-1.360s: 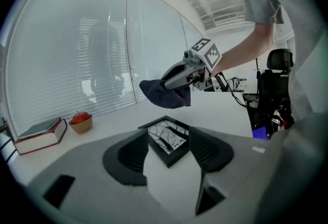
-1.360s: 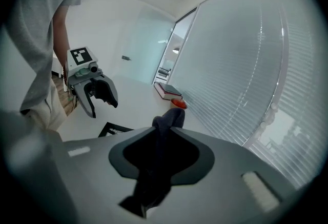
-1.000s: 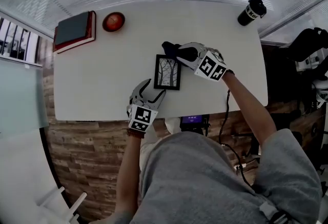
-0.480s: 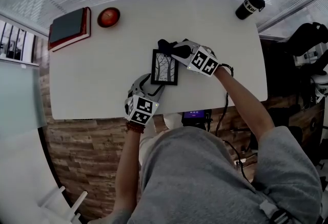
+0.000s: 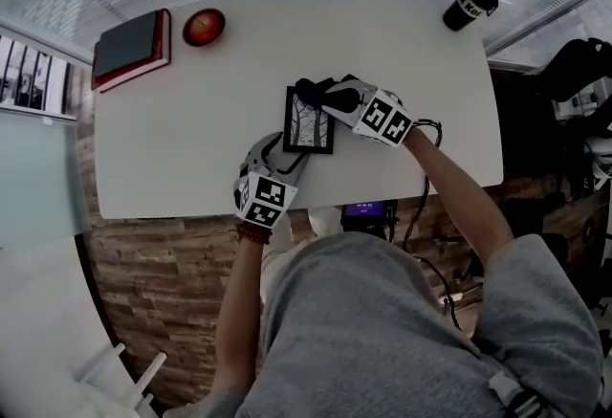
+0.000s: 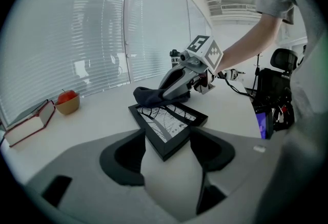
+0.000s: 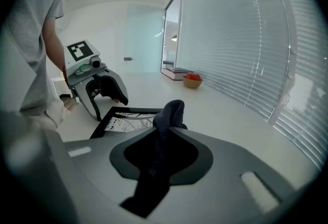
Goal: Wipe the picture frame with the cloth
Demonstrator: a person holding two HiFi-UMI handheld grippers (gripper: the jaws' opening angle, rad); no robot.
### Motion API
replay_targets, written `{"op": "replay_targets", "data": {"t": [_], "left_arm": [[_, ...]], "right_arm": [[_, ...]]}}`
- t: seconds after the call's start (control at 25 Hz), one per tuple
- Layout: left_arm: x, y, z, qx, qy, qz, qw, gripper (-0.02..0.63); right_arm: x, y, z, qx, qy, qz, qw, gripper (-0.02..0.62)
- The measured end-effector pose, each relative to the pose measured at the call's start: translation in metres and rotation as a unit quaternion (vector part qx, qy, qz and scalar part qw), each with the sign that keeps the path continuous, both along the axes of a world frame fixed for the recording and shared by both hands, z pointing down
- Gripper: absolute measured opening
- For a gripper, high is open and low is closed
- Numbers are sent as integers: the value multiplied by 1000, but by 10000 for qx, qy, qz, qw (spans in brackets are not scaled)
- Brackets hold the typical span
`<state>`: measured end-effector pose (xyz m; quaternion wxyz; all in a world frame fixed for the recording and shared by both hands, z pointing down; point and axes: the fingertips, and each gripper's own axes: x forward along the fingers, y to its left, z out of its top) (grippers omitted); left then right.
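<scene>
- Now you are bringing the right gripper (image 5: pixel 327 100) down on the far end of the picture frame (image 5: pixel 308 124); a second ago it was hanging just beyond that end.
- Its jaws are closing, with the dark cloth (image 5: pixel 310 90) clenched between them, and a loose fold is bulging out ahead of the tips.
- That fold is now resting on the frame's far edge, so the wiping stroke looks about to start there.
- Meanwhile you are moving the left gripper (image 5: pixel 274 156) up to the frame's near corner, where earlier it was waiting just short of it.
- Its jaws are clasping that corner, one pad on each edge, which should be steadying the frame against the push.
- The frame is lying on the white table (image 5: pixel 191 120), near its front edge: a narrow black rim around a pale print of bare dark branches.
</scene>
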<state>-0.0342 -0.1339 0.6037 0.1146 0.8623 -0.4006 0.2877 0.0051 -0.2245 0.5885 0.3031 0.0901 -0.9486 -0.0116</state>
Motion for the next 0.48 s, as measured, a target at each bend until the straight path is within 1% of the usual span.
{"op": "replay_targets", "data": {"t": [0.2,0.48], "left_arm": [[-1,0,0,12,-6,-31,10000,278],[-1,0,0,17,2,-50,10000,278]], "right_arm": [[-2,11,0,11,-41,37,10000,80],[-2,35,-2,-109,-198,95,9997,78]]}}
